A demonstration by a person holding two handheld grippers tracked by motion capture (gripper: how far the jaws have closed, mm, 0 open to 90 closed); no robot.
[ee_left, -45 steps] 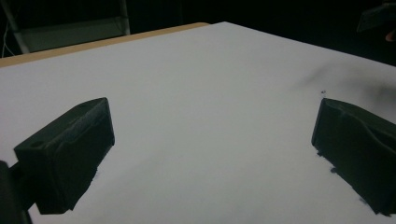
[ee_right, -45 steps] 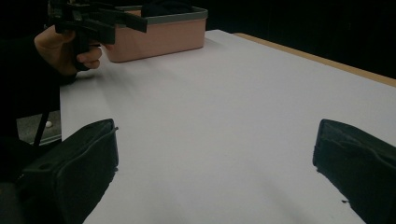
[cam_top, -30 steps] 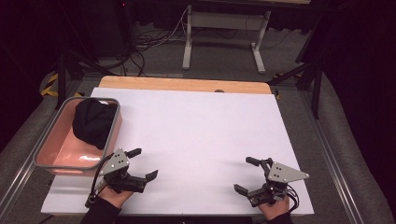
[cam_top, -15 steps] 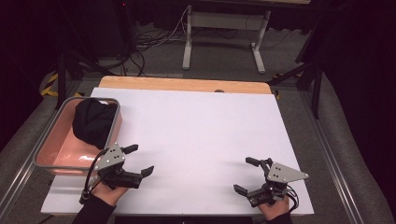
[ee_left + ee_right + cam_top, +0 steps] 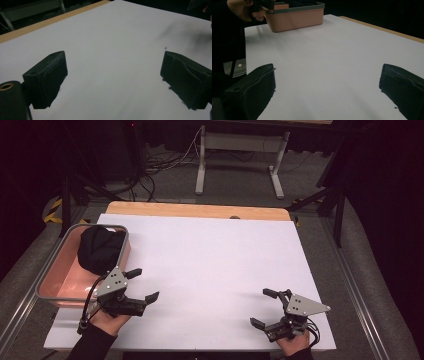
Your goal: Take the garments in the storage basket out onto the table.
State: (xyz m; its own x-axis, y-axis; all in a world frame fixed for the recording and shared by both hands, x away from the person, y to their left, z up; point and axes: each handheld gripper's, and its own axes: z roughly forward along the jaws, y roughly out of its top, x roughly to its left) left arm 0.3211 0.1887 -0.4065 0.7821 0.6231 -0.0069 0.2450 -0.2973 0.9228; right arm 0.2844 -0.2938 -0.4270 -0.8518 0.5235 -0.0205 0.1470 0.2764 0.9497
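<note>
A black cloth bundle (image 5: pixel 100 249), likely soft, light and best pinched at a raised fold, sits in the pink bin (image 5: pixel 57 281) at the worktop's (image 5: pixel 215 265) left edge, while the left hand-held gripper (image 5: pixel 142 284) and right hand-held gripper (image 5: pixel 264 307) hover spread apart, empty.

Wide bare stretch of white desk (image 5: pixel 210 265) between left gripper (image 5: pixel 141 285) and right gripper (image 5: pixel 261 307), open right up to the far wooden edge. One obstacle only, at the left edge: pink bin (image 5: pixel 60 285) with black bundle (image 5: pixel 100 247) inside, just beside the left gripper.
</note>
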